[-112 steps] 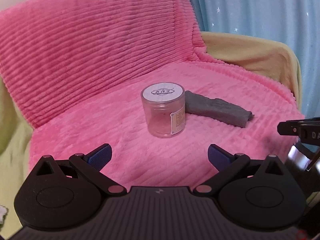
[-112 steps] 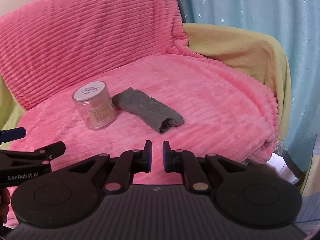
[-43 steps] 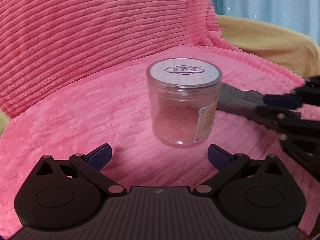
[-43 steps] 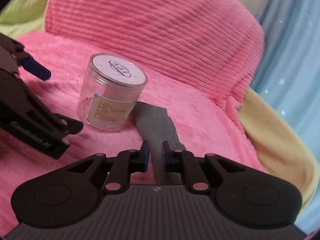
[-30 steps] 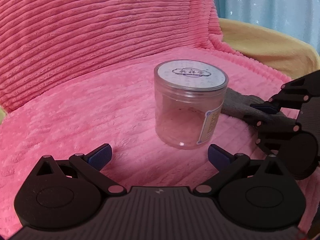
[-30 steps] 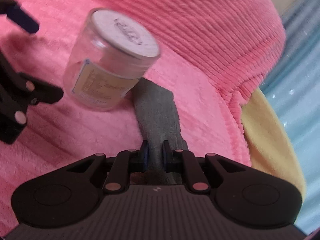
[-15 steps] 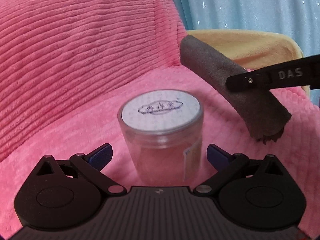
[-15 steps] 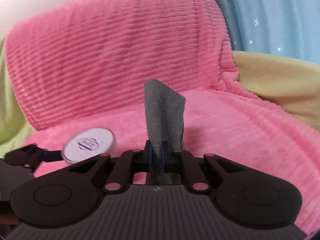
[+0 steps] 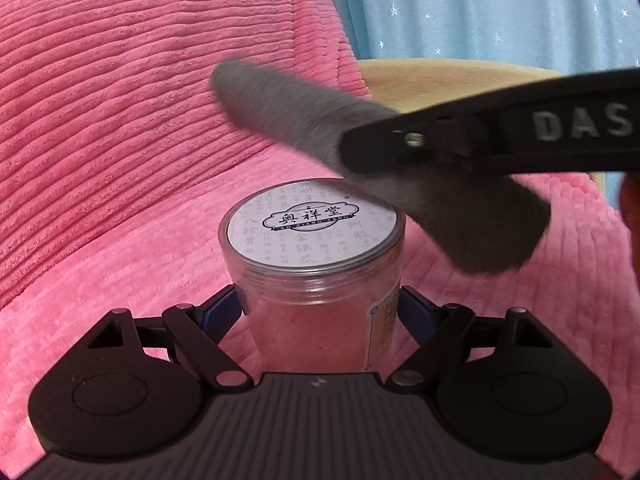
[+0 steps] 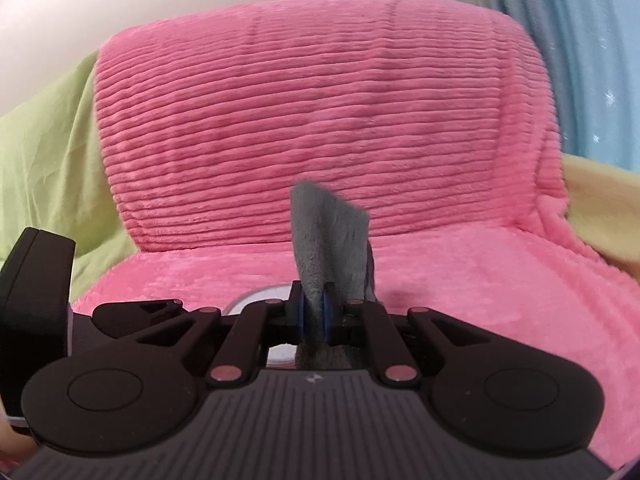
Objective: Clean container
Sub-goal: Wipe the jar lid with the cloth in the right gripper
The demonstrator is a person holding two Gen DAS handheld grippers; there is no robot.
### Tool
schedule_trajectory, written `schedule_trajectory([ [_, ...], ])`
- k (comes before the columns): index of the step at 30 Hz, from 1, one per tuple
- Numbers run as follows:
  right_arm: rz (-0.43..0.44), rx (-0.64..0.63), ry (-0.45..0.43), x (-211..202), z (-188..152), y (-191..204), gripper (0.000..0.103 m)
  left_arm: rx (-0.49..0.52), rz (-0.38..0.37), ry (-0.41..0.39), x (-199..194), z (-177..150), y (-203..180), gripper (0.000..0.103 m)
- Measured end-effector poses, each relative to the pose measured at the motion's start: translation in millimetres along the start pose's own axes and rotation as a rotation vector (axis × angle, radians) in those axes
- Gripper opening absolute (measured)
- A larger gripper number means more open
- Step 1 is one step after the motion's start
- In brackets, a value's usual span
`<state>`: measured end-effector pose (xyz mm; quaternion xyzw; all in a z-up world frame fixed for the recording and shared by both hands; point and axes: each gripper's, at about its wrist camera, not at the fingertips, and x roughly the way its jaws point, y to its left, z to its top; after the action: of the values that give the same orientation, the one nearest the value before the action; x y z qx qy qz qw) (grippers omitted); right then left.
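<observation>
Your left gripper (image 9: 320,306) clamps jar (image 9: 316,280) on pink blanket (image 9: 120,240); right gripper (image 10: 314,318) pinches cloth (image 9: 400,184), seemingly brushing lid (image 9: 312,228). Push sideways: jar may tip on plush, or cloth slip.

Light: soft, even, dim-warm indoors, no hard glare | Shadows: faint, beneath the grey cloth (image 10: 330,240) on the pink blanket (image 10: 480,280) | Blur: cloth (image 9: 400,184) smeared in left view, lid print sharp | Distortion: strong fisheye bending, dark vignetted corners in both views
</observation>
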<state>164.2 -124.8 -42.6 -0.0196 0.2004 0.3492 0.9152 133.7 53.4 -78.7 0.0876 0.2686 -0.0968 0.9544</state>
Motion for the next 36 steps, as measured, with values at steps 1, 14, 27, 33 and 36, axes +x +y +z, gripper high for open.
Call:
schedule_trajectory([
  [1, 0.010, -0.004, 0.010, 3, 0, -1, 0.007, -0.001, -0.005, 0.001, -1, -1, 0, 0.085],
  [14, 0.295, 0.163, 0.102, 9, -6, -7, 0.007, 0.015, -0.014, -0.005, 1, -5, -3, 0.085],
  [27, 0.128, 0.226, 0.063, 11, -10, -27, 0.006, 0.037, -0.018, -0.010, 3, -6, -7, 0.084],
  [33, 0.170, 0.230, 0.099, -6, -15, -14, 0.007, 0.020, -0.026, -0.008, 2, -5, -4, 0.084],
  [36, 0.190, 0.209, 0.121, -4, -12, -5, 0.007, 0.019, -0.023, -0.007, 2, -4, -4, 0.084],
])
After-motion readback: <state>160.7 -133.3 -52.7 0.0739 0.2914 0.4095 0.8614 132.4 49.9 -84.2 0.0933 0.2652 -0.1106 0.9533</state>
